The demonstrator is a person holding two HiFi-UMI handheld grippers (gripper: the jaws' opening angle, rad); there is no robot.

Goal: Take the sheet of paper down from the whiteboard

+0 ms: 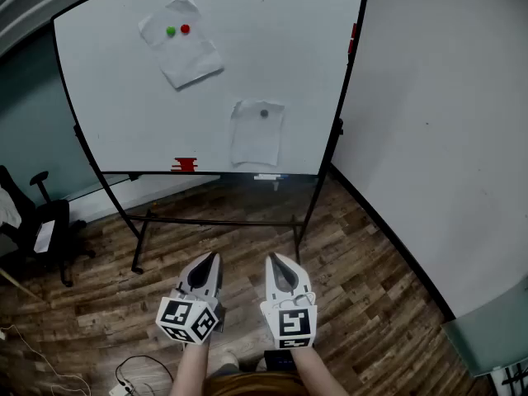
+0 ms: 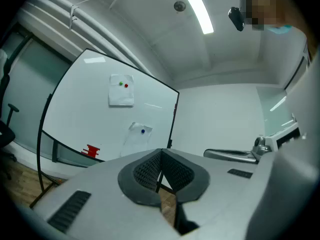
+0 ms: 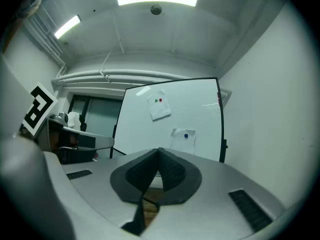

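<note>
A whiteboard point(image 1: 107, 81) on a wheeled stand faces me. Two sheets of paper hang on it. The upper sheet point(image 1: 181, 52) is held by a green magnet point(image 1: 171, 30) and a red magnet point(image 1: 185, 29). The lower sheet point(image 1: 257, 134) is pinned by one dark magnet point(image 1: 264, 113). Both sheets show in the gripper views too, the lower sheet point(image 2: 137, 134) point(image 3: 183, 138) nearest the jaws. My left gripper point(image 1: 213, 258) and right gripper point(image 1: 271, 260) are held level, well short of the board, both shut and empty.
A red eraser point(image 1: 185, 165) sits on the board's tray. A black office chair point(image 1: 37, 221) stands at the left. A white wall point(image 1: 445, 139) runs along the right. Cables point(image 1: 132, 374) lie on the wooden floor near my feet.
</note>
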